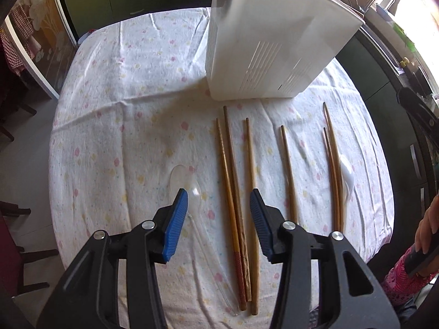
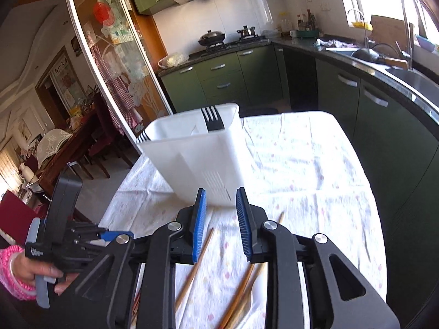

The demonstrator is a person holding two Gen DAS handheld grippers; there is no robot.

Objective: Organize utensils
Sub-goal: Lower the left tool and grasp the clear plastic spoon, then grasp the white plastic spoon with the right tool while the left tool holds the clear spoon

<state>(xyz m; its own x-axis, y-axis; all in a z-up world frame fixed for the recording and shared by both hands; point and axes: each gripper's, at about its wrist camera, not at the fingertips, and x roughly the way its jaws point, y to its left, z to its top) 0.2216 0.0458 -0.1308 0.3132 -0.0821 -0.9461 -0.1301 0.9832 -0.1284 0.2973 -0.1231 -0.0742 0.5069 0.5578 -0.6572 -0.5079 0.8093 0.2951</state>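
Through the left wrist camera, our left gripper (image 1: pixel 219 201) hangs with jaws apart and empty over three wooden chopsticks (image 1: pixel 237 211) lying just before the white utensil caddy (image 1: pixel 274 49), lined up for easy picking. From the right wrist camera, our right gripper (image 2: pixel 221 213) is parted, empty, facing the caddy; black forks (image 2: pixel 211 119) stand inside. We read no legible writing.

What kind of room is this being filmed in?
A home kitchen, it seems: a stove with pots on it, green cabinets beneath the counter, and a sink with a tall tap by the window.
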